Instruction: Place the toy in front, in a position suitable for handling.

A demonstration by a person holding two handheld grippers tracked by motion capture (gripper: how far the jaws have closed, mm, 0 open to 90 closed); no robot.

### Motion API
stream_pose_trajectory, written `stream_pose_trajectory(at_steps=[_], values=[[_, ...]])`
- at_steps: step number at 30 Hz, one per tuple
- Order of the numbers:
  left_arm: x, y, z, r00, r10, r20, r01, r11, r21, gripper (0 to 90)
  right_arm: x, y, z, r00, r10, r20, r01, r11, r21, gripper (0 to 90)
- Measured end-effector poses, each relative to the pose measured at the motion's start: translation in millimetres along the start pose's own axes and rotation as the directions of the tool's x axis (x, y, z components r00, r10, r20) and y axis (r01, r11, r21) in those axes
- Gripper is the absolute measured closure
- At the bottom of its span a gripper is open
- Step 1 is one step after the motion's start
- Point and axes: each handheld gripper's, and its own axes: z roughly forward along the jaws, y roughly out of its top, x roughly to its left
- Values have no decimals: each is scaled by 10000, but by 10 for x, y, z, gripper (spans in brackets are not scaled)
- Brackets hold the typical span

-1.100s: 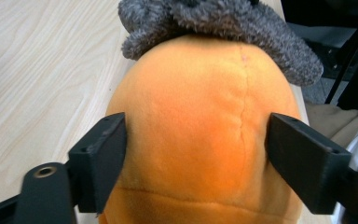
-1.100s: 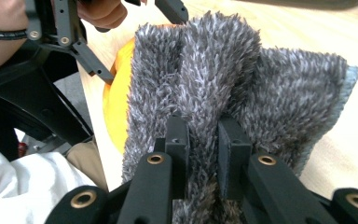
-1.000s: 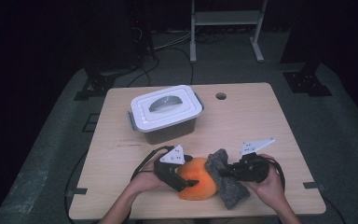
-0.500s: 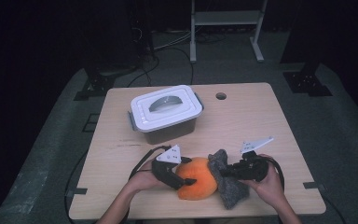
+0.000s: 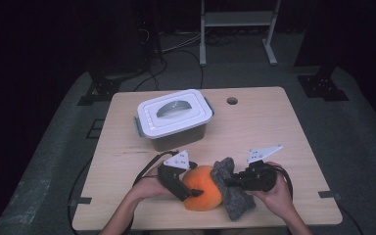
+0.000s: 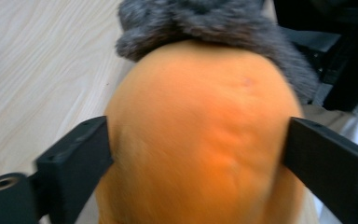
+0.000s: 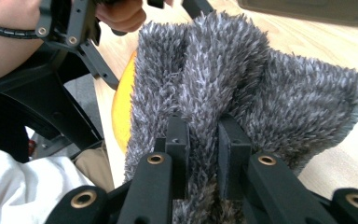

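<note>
Table (image 5: 284, 127) first: I see a lidded box (image 5: 175, 119) at its far side. Near the front edge sits the orange ball (image 5: 203, 187), my left gripper (image 5: 192, 193) straddling it, jaws just widened, both sides against it. My right gripper (image 7: 199, 140) is clamped on the grey cloth (image 7: 242, 84) draped against the ball.

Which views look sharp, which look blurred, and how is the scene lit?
High view: the table is lit, the surroundings dark. Left gripper view: the orange ball is soft and blurred, too close. Right gripper view: the grey cloth fibres are crisp, the arm behind softer.
</note>
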Motion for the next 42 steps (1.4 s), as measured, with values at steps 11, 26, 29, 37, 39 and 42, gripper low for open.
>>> stream_pose_trajectory(at_steps=[11, 26, 29, 37, 39, 42], values=[[-207, 165, -8, 9643, 1931, -1812, -2009, 9793, -254, 341, -64, 40, -180, 9974, 269, 673, -218, 9970, -747, 765], [-190, 166, 56, 9818, 1341, -1346, -1366, 9906, -92, 84, -18, -42, 20, 9995, 199, 261, -201, 9998, 53, 764], [-194, 108, 106, 9781, 1624, -1305, -1631, 9866, 58, 117, -37, -65, 10, 9992, 326, 217, -330, 9993, 164, 763], [-163, 63, 52, 9833, 1363, -1209, -1386, 9903, -101, 196, -155, -150, -23, 9956, 757, 552, -785, 9957, 501, 763], [-168, 68, 51, 9835, 1374, -1180, -1391, 9903, -61, 196, -149, -142, -46, 9954, 741, 603, -766, 9963, 392, 763], [-176, 71, 36, 9837, 1493, -1006, -1511, 9885, -108, 195, -94, -74, -84, 9967, 511, 635, -506, 9987, -93, 764]])
